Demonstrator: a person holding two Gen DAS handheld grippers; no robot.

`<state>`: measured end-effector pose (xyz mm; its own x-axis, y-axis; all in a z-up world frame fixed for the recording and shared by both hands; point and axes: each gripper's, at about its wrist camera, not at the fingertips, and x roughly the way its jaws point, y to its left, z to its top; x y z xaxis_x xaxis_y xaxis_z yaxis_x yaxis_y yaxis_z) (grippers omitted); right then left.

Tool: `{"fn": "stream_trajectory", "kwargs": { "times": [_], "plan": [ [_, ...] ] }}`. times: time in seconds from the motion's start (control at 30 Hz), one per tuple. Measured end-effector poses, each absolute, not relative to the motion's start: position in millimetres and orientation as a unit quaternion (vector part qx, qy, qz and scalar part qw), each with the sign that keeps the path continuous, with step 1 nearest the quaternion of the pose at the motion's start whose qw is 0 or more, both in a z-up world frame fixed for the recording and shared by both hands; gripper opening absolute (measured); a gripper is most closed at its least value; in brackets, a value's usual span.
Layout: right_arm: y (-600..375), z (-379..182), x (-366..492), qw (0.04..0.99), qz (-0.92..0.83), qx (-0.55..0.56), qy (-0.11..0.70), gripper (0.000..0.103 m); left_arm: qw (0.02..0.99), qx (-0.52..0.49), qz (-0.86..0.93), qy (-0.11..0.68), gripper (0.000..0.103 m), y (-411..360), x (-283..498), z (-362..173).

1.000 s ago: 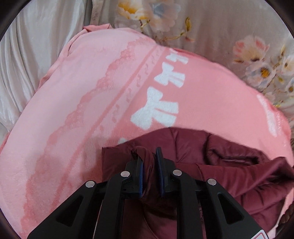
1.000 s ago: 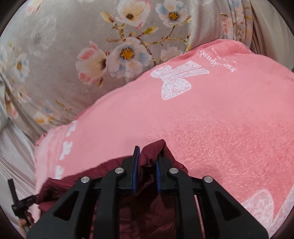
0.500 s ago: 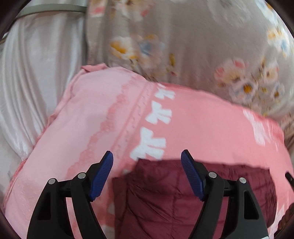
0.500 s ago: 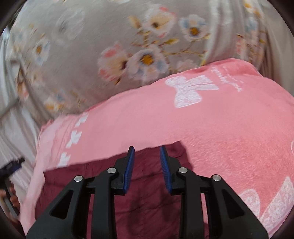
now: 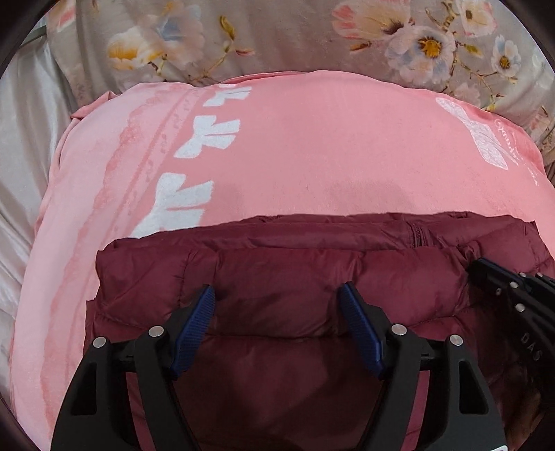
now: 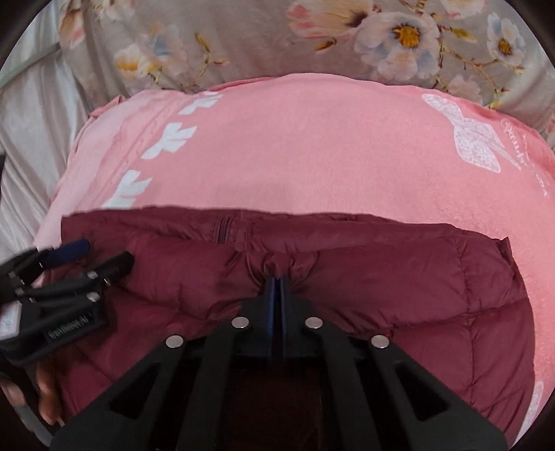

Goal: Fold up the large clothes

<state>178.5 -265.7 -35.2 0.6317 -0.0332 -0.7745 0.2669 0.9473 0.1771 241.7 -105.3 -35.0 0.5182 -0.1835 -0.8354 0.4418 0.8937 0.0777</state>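
A maroon quilted puffer jacket lies folded on a pink blanket. It also shows in the right wrist view. My left gripper is open, its blue pads spread just above the jacket's near part, holding nothing. My right gripper is shut on a pinch of the jacket's fabric near the middle, just below the zipper fold. The right gripper shows at the right edge of the left view. The left gripper shows at the left of the right view.
The pink blanket with white bow prints covers the bed. A grey floral cover lies behind it. White satin fabric is at the left. A hand holds the left gripper.
Both grippers let go of the jacket and opened half a second ago. The left has stayed open and lowered over the jacket; the right has closed again on a pinch of fabric.
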Motion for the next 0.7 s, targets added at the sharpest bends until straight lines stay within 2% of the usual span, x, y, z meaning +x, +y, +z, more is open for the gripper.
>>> {"fn": "stream_trajectory", "kwargs": {
  "times": [0.13,0.33,0.7],
  "plan": [
    [-276,-31,192,0.893,-0.087,0.145,0.416,0.0,0.86,0.132,-0.176,0.46,0.071,-112,260,-35],
    [-281,-58,210,0.884,-0.097,0.151,0.431,0.0,0.865,0.126,-0.163,0.458,0.073,-120,276,-51],
    [-271,-75,215,0.892,-0.121,0.12,0.419,0.0,0.881,0.122,-0.153,0.43,0.076,-122,274,-69]
  ]
}}
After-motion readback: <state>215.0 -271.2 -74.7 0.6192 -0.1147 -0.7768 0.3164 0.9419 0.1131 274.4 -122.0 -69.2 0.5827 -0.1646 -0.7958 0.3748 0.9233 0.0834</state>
